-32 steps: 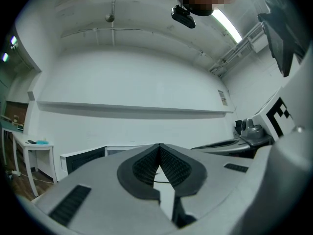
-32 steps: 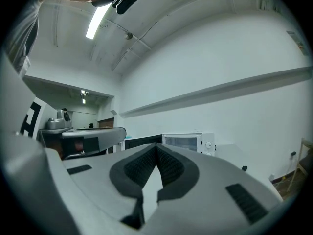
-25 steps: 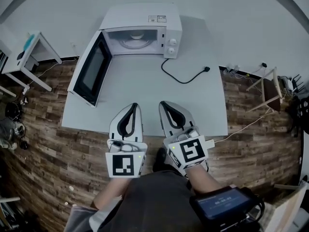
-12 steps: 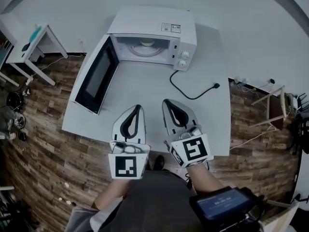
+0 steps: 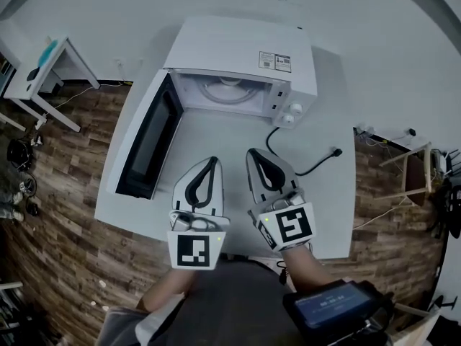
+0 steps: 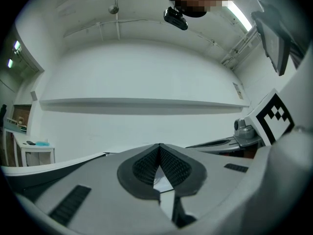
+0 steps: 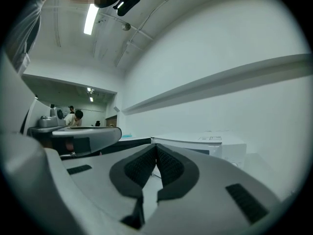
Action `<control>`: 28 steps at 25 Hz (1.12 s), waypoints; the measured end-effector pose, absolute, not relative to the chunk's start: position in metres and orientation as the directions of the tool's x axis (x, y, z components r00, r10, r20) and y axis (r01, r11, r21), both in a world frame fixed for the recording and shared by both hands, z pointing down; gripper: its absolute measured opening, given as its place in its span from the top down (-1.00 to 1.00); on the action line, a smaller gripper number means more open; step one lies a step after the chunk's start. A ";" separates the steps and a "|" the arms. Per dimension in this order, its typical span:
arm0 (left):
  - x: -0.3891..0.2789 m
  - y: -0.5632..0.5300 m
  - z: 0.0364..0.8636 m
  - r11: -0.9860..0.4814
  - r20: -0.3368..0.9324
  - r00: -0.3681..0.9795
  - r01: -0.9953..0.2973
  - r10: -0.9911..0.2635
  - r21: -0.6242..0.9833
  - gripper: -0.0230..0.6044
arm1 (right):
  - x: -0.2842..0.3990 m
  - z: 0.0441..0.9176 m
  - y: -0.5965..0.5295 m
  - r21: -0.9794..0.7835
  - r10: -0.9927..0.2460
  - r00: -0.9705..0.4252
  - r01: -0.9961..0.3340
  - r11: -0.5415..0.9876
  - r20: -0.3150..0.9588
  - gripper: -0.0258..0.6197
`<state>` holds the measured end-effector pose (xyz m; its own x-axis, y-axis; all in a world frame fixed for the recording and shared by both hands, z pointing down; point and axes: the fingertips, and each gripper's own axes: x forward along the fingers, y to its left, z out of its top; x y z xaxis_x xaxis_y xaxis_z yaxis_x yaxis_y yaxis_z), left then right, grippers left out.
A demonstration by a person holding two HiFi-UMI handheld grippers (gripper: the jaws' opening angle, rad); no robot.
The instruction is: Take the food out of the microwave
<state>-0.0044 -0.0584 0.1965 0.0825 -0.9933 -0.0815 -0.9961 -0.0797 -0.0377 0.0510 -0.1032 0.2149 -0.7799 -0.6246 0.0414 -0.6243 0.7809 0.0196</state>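
1. White box microwave (image 5: 241, 49) stands at the far side of the pale grey surface (image 5: 216, 132). Its dark-windowed door (image 5: 148, 143) is swung wide to the left, so the cavity is clear for a straight reach-in.
2. Task item: a white round dish (image 5: 229, 90) sits inside the cavity. Can't tell whether there is food on it.
3. Left gripper (image 5: 212, 161) and right gripper (image 5: 253, 153) are side by side over the near part of the surface, level and aimed at the cavity but well short of it. Reads as approach posture; reach-in not yet begun.
4. Both grippers are fully closed, pads together, nothing between them. They'll need to open before any grasp.
5. Only the head view shows the dish, the door and the black power cord (image 5: 306, 166) with its plug loose on the surface.
6. The gripper views sit too low to see into the cavity. The right gripper view catches the microwave's front corner; the left gripper view shows mostly bare wall.
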 end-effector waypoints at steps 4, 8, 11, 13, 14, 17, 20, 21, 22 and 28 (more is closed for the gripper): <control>-0.021 -0.081 0.208 -0.082 -0.056 0.085 -0.996 -0.995 -0.042 0.91 | 0.034 0.228 -0.127 0.007 -0.630 -0.774 -0.631 0.776 0.064 0.90; -0.034 -0.096 0.218 -0.085 -0.035 0.086 -0.996 -0.996 -0.027 0.91 | 0.023 0.236 -0.144 0.002 -0.638 -0.766 -0.640 0.768 0.079 0.90; -0.040 -0.109 0.223 -0.095 -0.025 0.096 -0.995 -0.995 -0.036 0.91 | 0.015 0.243 -0.159 -0.002 -0.643 -0.760 -0.646 0.763 0.092 0.90; -0.043 -0.118 0.227 -0.100 -0.021 0.101 -0.994 -0.995 -0.033 0.91 | 0.010 0.249 -0.170 0.000 -0.646 -0.757 -0.649 0.761 0.099 0.90; -0.045 -0.123 0.230 -0.102 -0.017 0.103 -0.994 -0.995 -0.031 0.91 | 0.007 0.251 -0.176 0.002 -0.647 -0.755 -0.650 0.760 0.103 0.90; -0.053 -0.136 0.236 -0.106 -0.012 0.106 -0.994 -0.994 -0.027 0.91 | -0.002 0.260 -0.192 0.000 -0.652 -0.750 -0.656 0.755 0.112 0.90; -0.062 -0.150 0.245 -0.110 0.011 0.110 -0.993 -0.994 -0.033 0.91 | -0.012 0.269 -0.209 -0.005 -0.657 -0.744 -0.663 0.749 0.124 0.90; -0.065 -0.154 0.249 -0.112 0.018 0.111 -0.993 -0.994 -0.033 0.91 | -0.015 0.272 -0.215 -0.005 -0.659 -0.742 -0.665 0.747 0.127 0.90; -0.067 -0.158 0.252 -0.113 0.024 0.112 -0.993 -0.993 -0.028 0.91 | -0.019 0.275 -0.220 -0.004 -0.661 -0.739 -0.667 0.745 0.131 0.90; -0.079 -0.187 0.268 -0.117 0.016 0.117 -0.993 -0.993 -0.016 0.91 | -0.032 0.300 -0.252 -0.006 -0.680 -0.714 -0.690 0.723 0.164 0.90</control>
<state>-0.0787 -0.1869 0.2684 0.1172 -0.9930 0.0158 -0.9929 -0.1175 -0.0165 -0.0325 -0.2523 0.3002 -0.7142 -0.6804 0.1642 -0.6905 0.7233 -0.0058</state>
